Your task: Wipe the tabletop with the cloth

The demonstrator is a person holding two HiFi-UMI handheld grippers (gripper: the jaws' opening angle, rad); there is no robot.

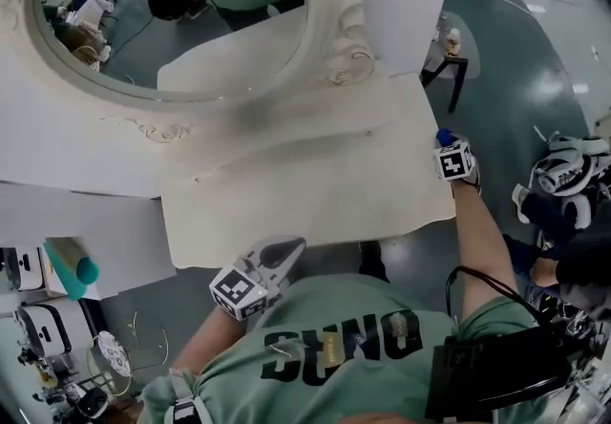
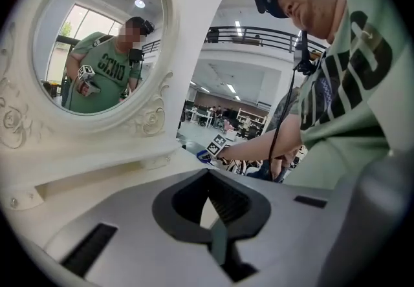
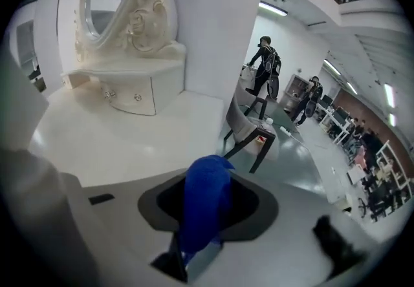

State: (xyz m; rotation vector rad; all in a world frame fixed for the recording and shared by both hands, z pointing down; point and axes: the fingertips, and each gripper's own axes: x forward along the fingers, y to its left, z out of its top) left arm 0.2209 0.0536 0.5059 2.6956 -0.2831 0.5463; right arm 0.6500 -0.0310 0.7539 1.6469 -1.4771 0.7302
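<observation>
The cream tabletop (image 1: pixel 315 188) of a dressing table lies below me. A blue cloth (image 3: pixel 206 205) is bunched between the jaws of my right gripper (image 3: pixel 200 240), which is shut on it. In the head view that gripper (image 1: pixel 454 162) hovers at the tabletop's right edge, with only a tip of the cloth (image 1: pixel 444 137) showing. My left gripper (image 1: pixel 279 256) sits over the front edge, near my body. In its own view its jaws (image 2: pixel 211 214) are shut with nothing in them, and the tabletop (image 2: pixel 97 179) stretches ahead.
An oval mirror (image 1: pixel 172 11) in a carved cream frame stands at the table's back, above small drawers (image 3: pixel 126 95). A small black side table (image 1: pixel 451 61) stands on the floor past the right edge. Shelves with clutter (image 1: pixel 52 274) are at left.
</observation>
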